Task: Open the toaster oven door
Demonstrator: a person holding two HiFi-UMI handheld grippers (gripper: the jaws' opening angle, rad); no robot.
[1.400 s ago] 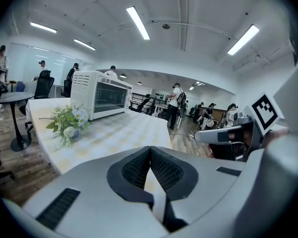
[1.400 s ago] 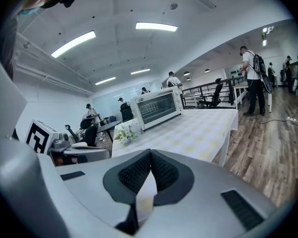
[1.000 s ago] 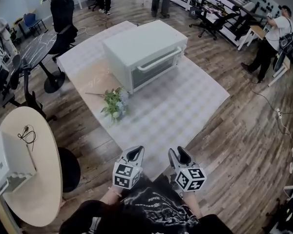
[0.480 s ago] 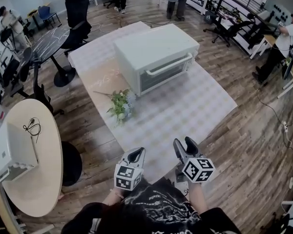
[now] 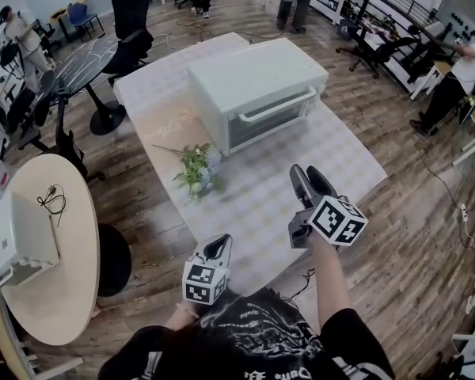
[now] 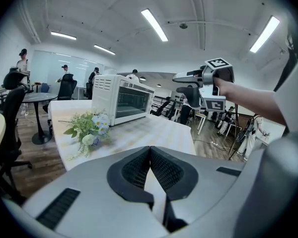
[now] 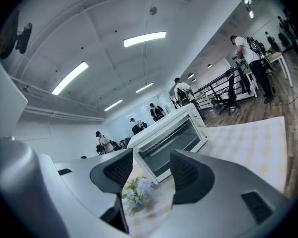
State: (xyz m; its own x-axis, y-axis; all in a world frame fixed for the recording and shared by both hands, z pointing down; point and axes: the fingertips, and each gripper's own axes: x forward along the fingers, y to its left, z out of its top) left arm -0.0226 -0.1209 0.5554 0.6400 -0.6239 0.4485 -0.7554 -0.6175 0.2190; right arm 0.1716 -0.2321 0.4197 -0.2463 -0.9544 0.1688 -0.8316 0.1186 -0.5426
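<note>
The white toaster oven [image 5: 257, 85] stands at the far side of the checked table [image 5: 332, 169], its glass door [image 5: 267, 123] shut and the bar handle [image 5: 278, 105] along the door's top. My right gripper [image 5: 305, 174] is lifted over the table's near right part, pointing at the oven from well short of it. Its jaws are closing with nothing between them. In the right gripper view the oven [image 7: 171, 135] shows past the open right gripper [image 7: 148, 165]. My left gripper [image 5: 219, 245] hangs low by the table's near edge, shut and empty; the left gripper [image 6: 150, 150] has its pads together.
A small bunch of artificial flowers [image 5: 196, 169] lies on the table left of the oven's front. A beige round table [image 5: 59, 267] with a white device [image 5: 12, 244] is at my left. A black round table [image 5: 75, 62], office chairs and several people stand further off.
My right gripper has risen and moved forward over the table toward the oven, and its jaws stand wider. The left gripper has stayed low. The head view has shifted slightly.
</note>
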